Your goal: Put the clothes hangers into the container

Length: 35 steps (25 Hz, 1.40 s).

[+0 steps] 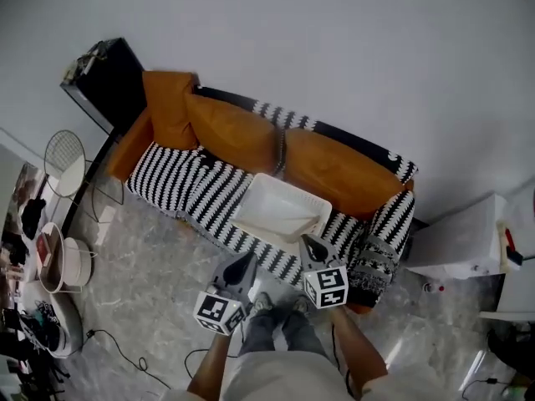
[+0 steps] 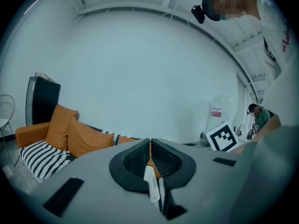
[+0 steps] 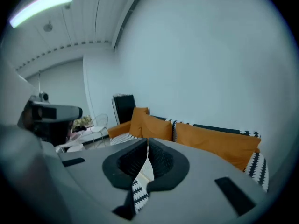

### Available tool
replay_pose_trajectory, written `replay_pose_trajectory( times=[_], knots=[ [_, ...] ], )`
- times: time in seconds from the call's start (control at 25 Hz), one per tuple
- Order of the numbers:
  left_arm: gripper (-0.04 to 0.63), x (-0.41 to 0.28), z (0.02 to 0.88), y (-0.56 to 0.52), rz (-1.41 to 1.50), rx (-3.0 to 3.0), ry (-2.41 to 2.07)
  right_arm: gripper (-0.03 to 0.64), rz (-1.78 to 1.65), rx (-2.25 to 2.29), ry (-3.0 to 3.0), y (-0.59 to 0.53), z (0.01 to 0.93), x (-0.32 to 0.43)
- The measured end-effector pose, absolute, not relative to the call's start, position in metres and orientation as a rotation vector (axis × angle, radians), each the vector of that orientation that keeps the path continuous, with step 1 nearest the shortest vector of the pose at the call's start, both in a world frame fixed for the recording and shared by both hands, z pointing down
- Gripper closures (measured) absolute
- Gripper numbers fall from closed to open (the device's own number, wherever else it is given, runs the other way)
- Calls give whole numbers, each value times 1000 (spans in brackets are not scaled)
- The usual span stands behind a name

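Observation:
A white rectangular container [image 1: 281,210] sits on the seat of an orange sofa [image 1: 334,170] that is covered by a black-and-white striped blanket [image 1: 188,186]. I see no clothes hangers in any view. Just in front of the sofa's near edge, both grippers are held up side by side. My left gripper [image 1: 249,259] is shut with nothing between its jaws [image 2: 150,142]. My right gripper [image 1: 308,241] is also shut and empty [image 3: 147,142]. The right gripper's marker cube [image 2: 222,137] shows in the left gripper view.
A black cabinet [image 1: 104,78] stands at the sofa's left end, with a wire chair [image 1: 65,159] and round white stools [image 1: 63,261] beside it. A white unit [image 1: 468,239] stands to the right. Cables [image 1: 125,353] lie on the marble floor. My legs [image 1: 280,328] stand close to the sofa.

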State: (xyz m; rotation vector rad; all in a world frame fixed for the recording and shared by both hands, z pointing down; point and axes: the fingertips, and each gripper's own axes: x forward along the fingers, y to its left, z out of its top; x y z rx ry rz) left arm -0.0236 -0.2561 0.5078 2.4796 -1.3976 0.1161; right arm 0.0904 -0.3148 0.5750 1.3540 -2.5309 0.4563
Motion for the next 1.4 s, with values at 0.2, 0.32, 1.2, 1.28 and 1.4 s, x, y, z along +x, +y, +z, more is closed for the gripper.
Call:
replay_pose_trajectory(
  times=[0.2, 0.32, 1.2, 1.28, 1.4],
  knots=[
    [560, -11, 490, -264, 66, 2521, -1427, 583, 501, 1430, -2712, -309, 522, 113],
    [560, -4, 485, -270, 49, 2523, -1430, 583, 459, 1464, -2726, -307, 504, 129],
    [560, -75, 487, -128, 8, 2563, -1336, 588, 244, 1525, -2602, -137, 479, 72],
    [560, -84, 487, -112, 8, 2573, -1331, 588, 241, 1549, -2594, -120, 477, 65],
    [560, -91, 488, -85, 15, 2589, -1312, 588, 240, 1580, -2582, -92, 476, 58]
  ],
)
